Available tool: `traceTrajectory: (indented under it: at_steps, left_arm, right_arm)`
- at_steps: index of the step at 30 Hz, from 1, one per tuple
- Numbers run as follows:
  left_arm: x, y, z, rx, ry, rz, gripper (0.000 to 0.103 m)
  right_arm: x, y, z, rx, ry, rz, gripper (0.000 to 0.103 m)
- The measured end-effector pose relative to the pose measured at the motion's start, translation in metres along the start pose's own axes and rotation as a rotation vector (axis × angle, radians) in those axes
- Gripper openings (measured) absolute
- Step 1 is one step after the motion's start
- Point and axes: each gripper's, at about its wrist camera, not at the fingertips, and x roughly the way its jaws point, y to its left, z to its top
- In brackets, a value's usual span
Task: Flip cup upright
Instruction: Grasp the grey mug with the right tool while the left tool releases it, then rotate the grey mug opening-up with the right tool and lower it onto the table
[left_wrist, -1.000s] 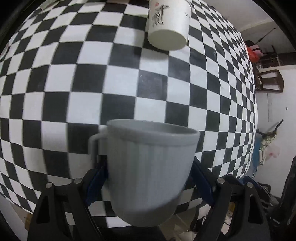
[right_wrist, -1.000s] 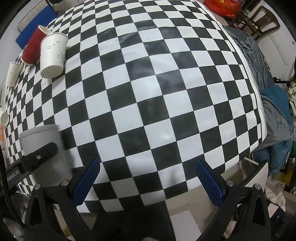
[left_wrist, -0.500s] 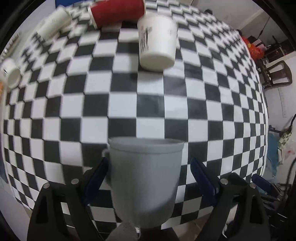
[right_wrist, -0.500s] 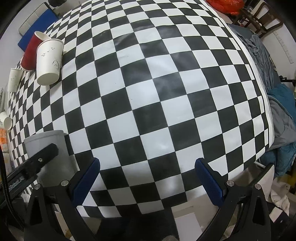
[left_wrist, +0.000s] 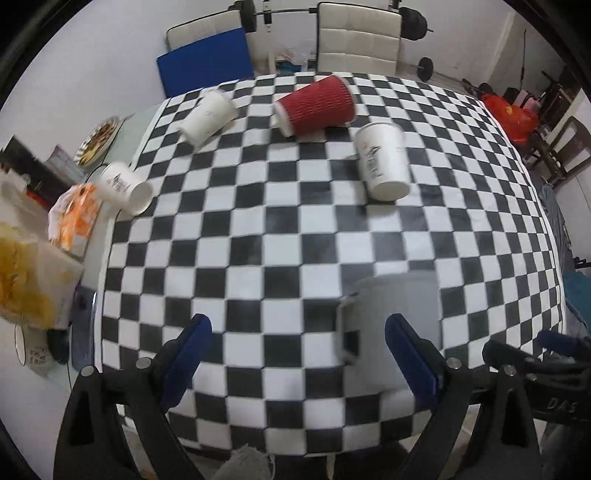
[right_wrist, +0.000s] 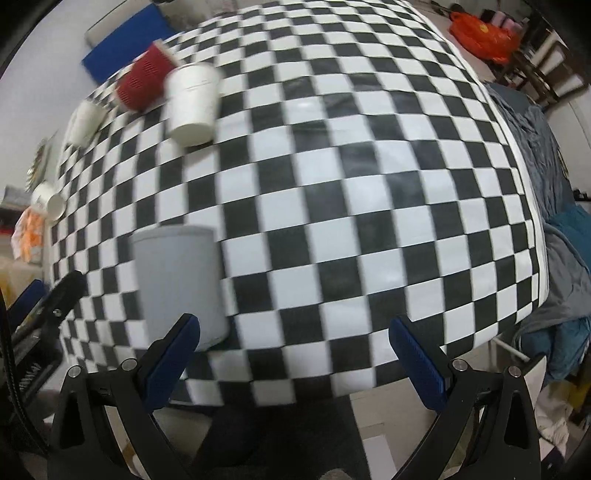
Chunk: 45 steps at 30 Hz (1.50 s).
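A grey ribbed mug (left_wrist: 397, 314) with a handle on its left stands upright near the front edge of the checkered table (left_wrist: 258, 236). It also shows in the right wrist view (right_wrist: 181, 280), left of centre. My left gripper (left_wrist: 299, 354) is open and empty, drawn back to the left of the mug. My right gripper (right_wrist: 295, 362) is open and empty over the table's front edge, to the right of the mug.
A red ribbed paper cup (left_wrist: 314, 105) and three white paper cups (left_wrist: 384, 160) (left_wrist: 208, 116) (left_wrist: 125, 186) lie on their sides at the far side and left. Food bags (left_wrist: 70, 218) and a plate (left_wrist: 98, 138) sit off the left edge. Chairs stand behind.
My left gripper has let go of the grey mug, opened and pulled back to the left. The mug now stands free on the table. The right gripper shifted left slightly.
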Motion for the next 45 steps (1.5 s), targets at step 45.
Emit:
traceTrajectory:
  at_steps: [45]
  left_arm:
    - [0.088,0.081,-0.013,-0.139,0.171,0.101,0.096]
  right_arm:
    - [0.097,0.123,0.058,-0.093,0.131,0.2,0.084]
